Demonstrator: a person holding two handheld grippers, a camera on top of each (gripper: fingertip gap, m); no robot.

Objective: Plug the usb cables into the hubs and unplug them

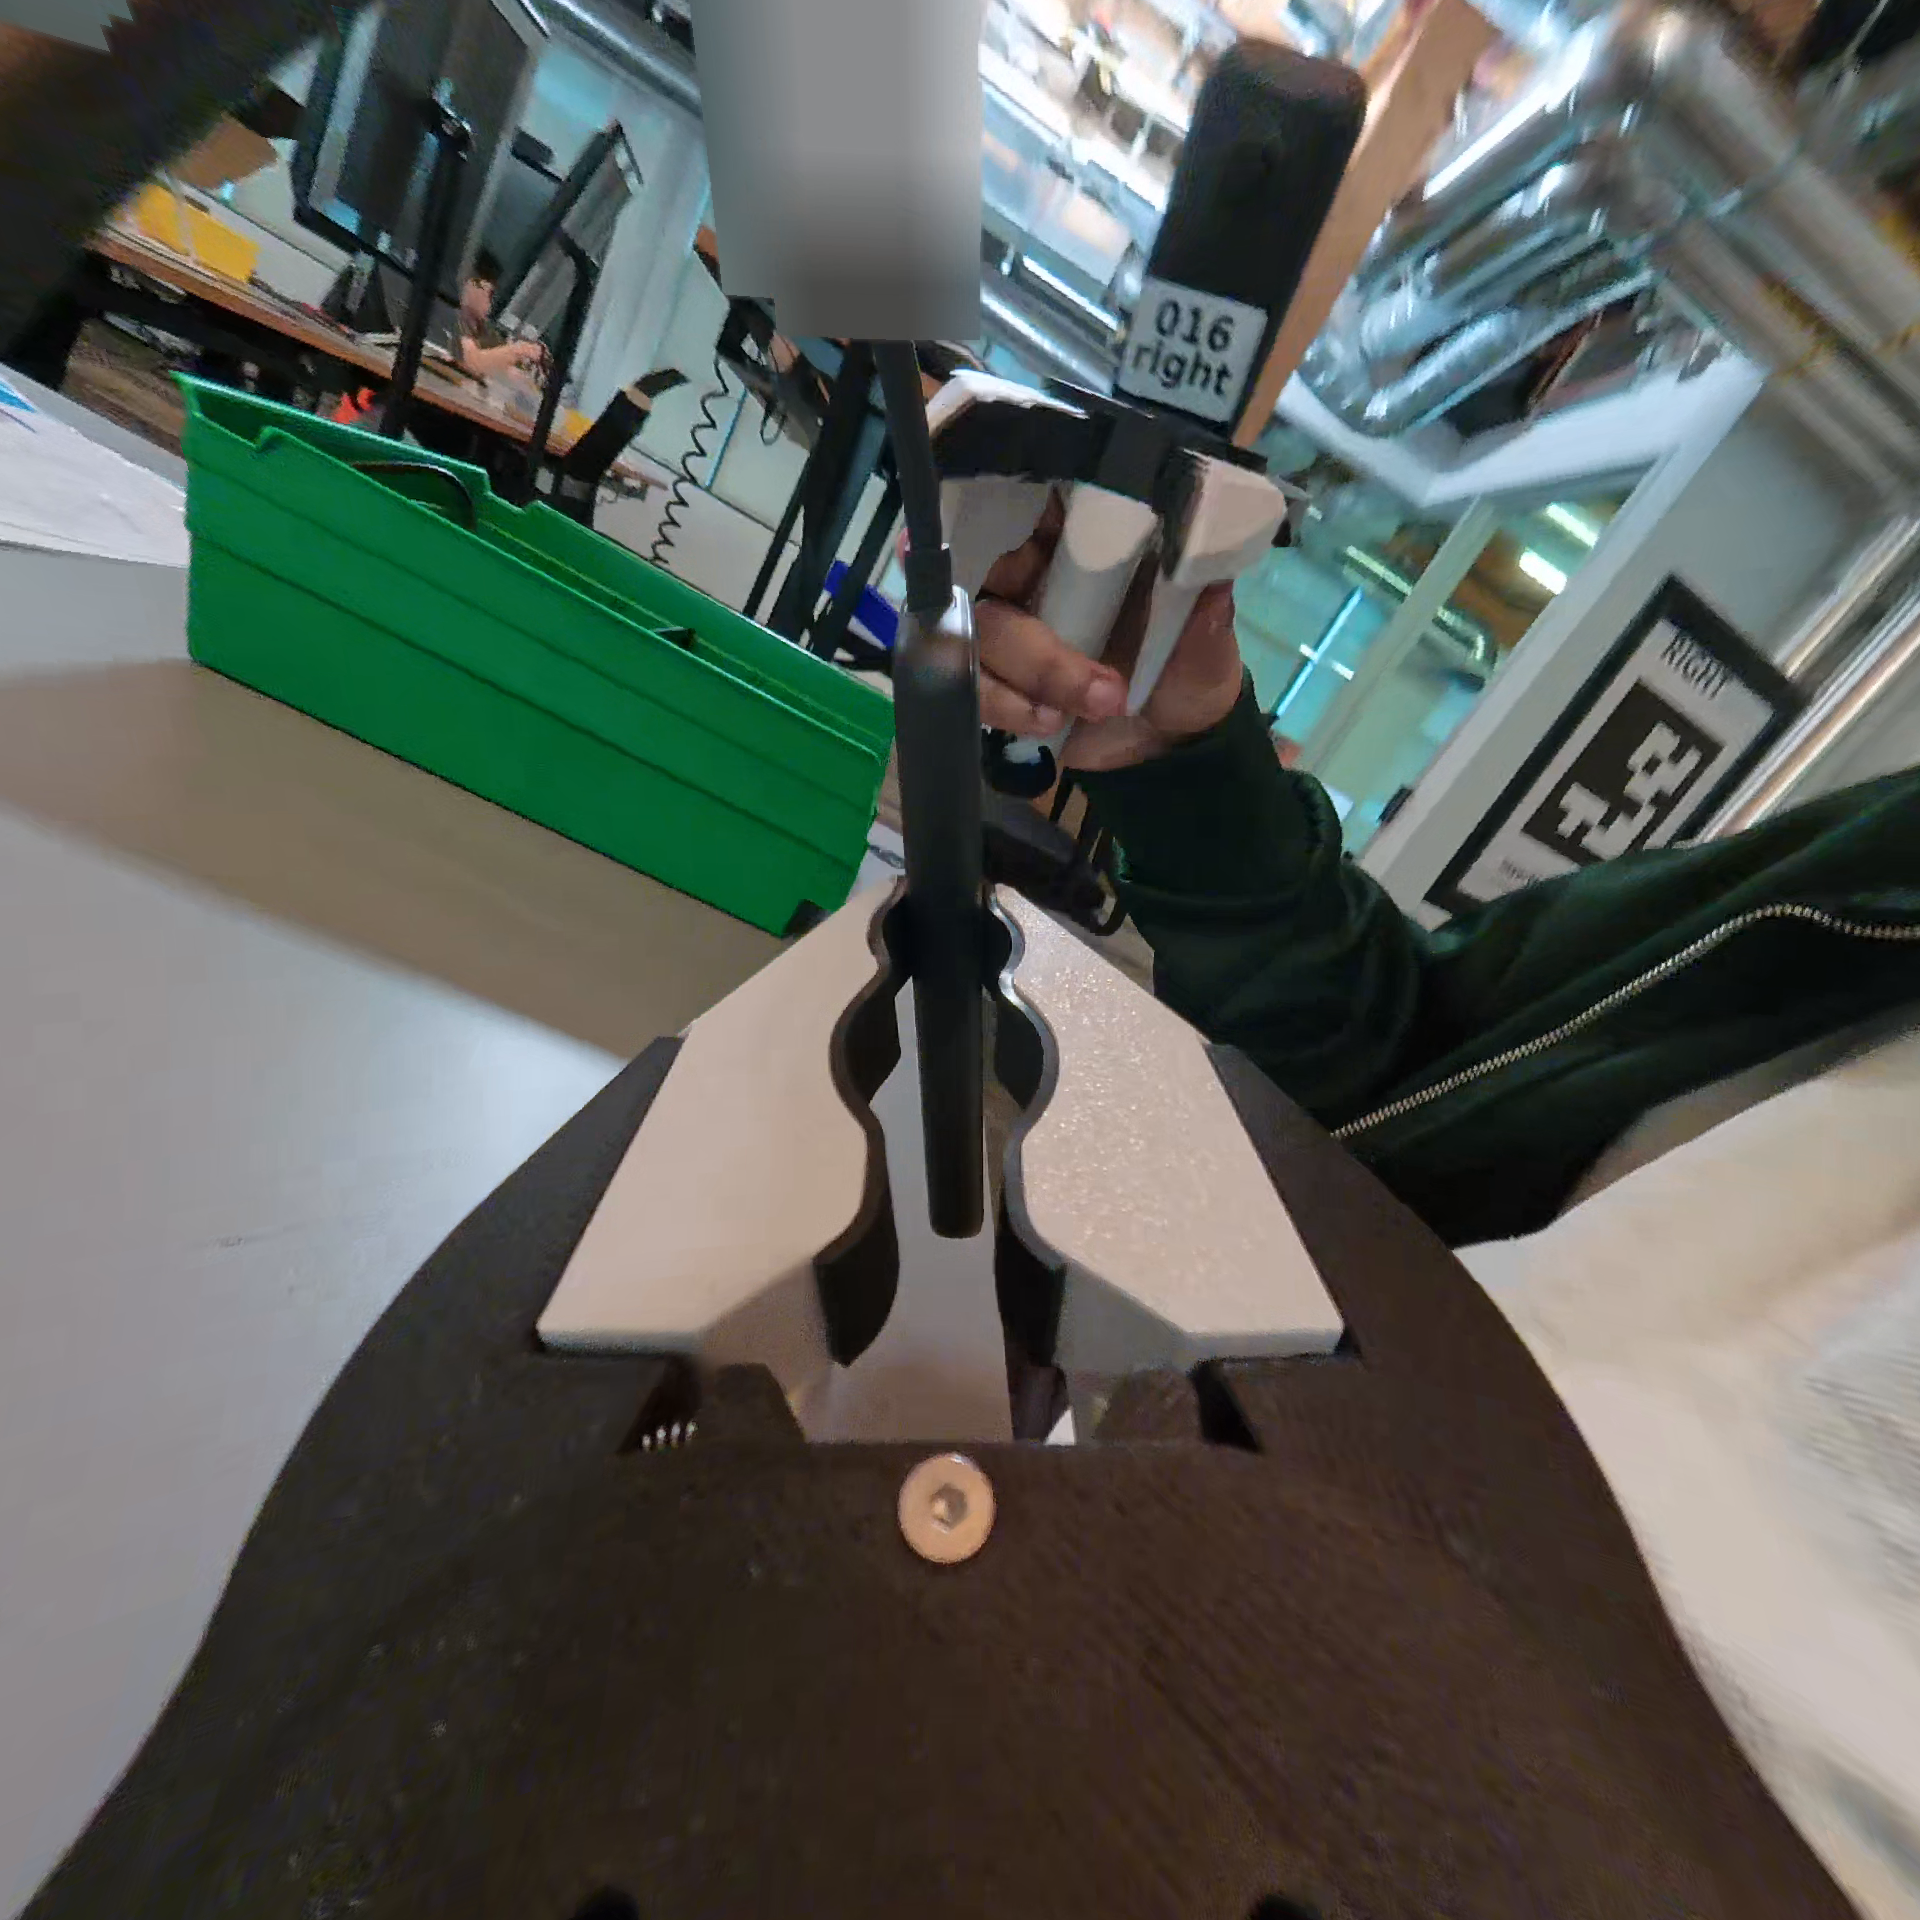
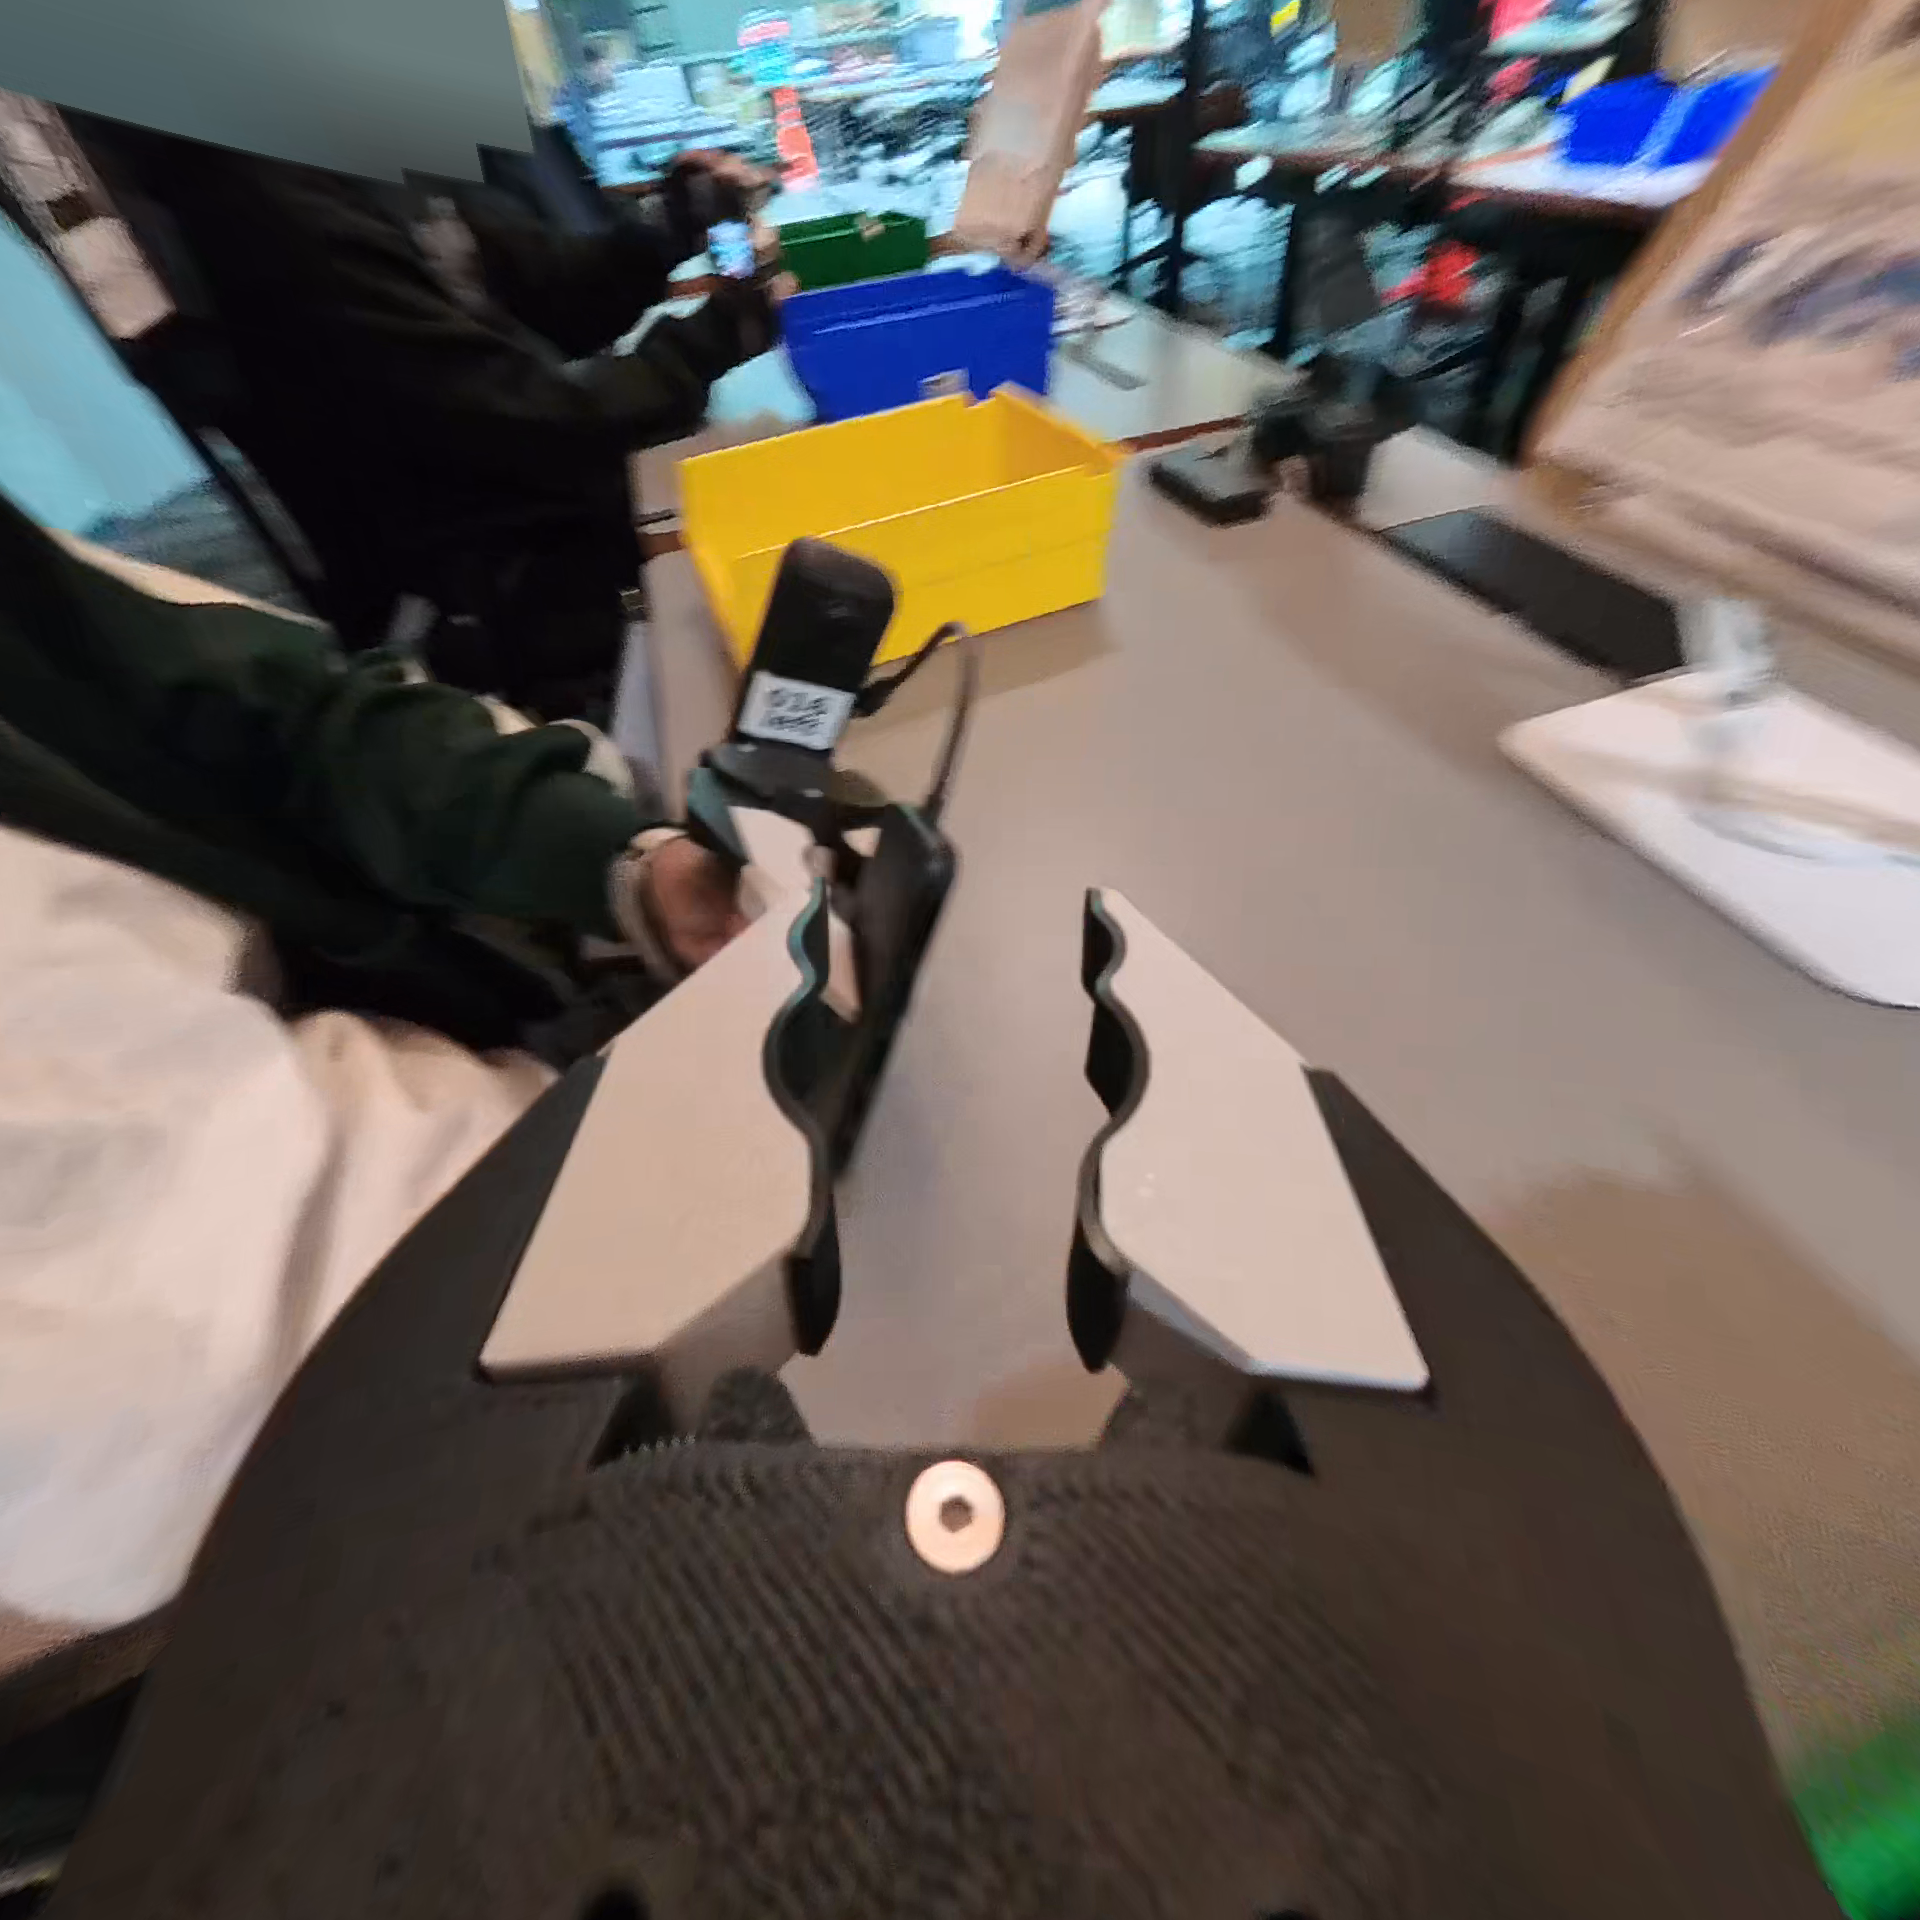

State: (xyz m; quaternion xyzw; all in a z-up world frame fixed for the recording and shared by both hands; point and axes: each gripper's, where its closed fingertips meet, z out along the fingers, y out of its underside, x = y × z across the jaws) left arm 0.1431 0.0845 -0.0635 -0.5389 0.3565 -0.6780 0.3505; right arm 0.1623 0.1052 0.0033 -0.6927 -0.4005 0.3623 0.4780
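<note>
My left gripper (image 1: 943, 914) is shut on a slim dark grey USB hub (image 1: 940, 790), held upright above the table. The hub's black cable (image 1: 914, 457) runs up from its top end. In the right wrist view the same hub (image 2: 902, 914) and its looping cable (image 2: 951, 707) show in the other gripper, just left of my fingers. My right gripper (image 2: 951, 920) is open and empty, its fingers wide apart over the beige table (image 2: 1299, 883). It also shows in the left wrist view (image 1: 1122, 561), held by a hand behind the hub.
A green bin (image 1: 499, 644) stands on the table at left. A yellow bin (image 2: 914, 520) and a blue bin (image 2: 914, 338) stand farther off. A white tray-like base (image 2: 1725, 831) lies at right. A dark sleeve (image 1: 1507, 997) reaches in from the right.
</note>
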